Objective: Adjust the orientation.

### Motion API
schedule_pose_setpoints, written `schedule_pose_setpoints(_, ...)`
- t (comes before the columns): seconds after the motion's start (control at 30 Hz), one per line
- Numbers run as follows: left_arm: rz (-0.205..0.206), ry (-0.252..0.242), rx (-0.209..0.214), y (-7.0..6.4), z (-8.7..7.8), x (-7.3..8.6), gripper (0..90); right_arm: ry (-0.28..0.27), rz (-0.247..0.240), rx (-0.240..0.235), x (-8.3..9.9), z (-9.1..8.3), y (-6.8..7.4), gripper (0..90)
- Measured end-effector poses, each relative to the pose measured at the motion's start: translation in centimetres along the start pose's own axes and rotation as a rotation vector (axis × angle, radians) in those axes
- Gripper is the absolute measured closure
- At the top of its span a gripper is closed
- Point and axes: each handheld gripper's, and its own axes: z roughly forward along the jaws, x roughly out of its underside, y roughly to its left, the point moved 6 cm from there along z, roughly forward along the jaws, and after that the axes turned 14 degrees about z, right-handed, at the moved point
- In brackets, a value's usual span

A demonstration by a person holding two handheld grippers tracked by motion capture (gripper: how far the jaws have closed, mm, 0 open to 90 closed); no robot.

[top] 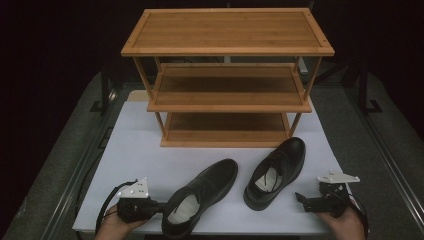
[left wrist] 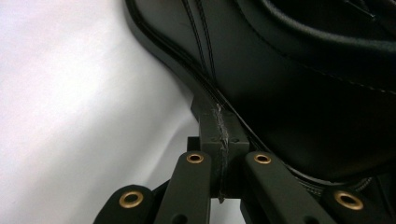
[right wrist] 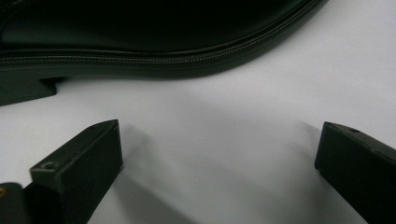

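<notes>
Near the white table's (top: 135, 150) front edge, the left gripper (top: 156, 205) has its jaws pressed together against the heel of the left black dress shoe (top: 202, 192). The right black dress shoe (top: 277, 170) lies beside it, before the bamboo shoe rack (top: 225, 75). The right gripper (top: 301, 200), at the front right corner, gapes wide apart, grasping nothing.

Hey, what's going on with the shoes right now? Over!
Left gripper shut, against left shoe. Right gripper open beside right shoe. Shoe rack empty, nothing blocking.
</notes>
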Motion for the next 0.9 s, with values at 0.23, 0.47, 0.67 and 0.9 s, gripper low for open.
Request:
schedule_pose_setpoints(0.23,-0.001,-0.01,-0.023,1.0,-0.3,-0.5,90.0,0.0,0.001,0.0,0.0,0.0,0.0,0.3)
schedule_pose_setpoints(0.47,-0.001,-0.041,-0.054,3.1,-0.4,-2.0,90.0,-0.001,-0.001,0.0,0.0,0.0,0.0,0.3)
schedule_pose_setpoints(0.67,0.022,-0.03,-0.033,3.2,0.1,-3.2,90.0,-0.001,-0.001,0.0,0.0,0.0,0.0,0.3)
schedule_pose_setpoints(0.9,-0.009,0.011,-0.008,1.0,-0.8,-0.6,90.0,-0.005,-0.006,-0.001,0.0,0.0,0.0,0.3)
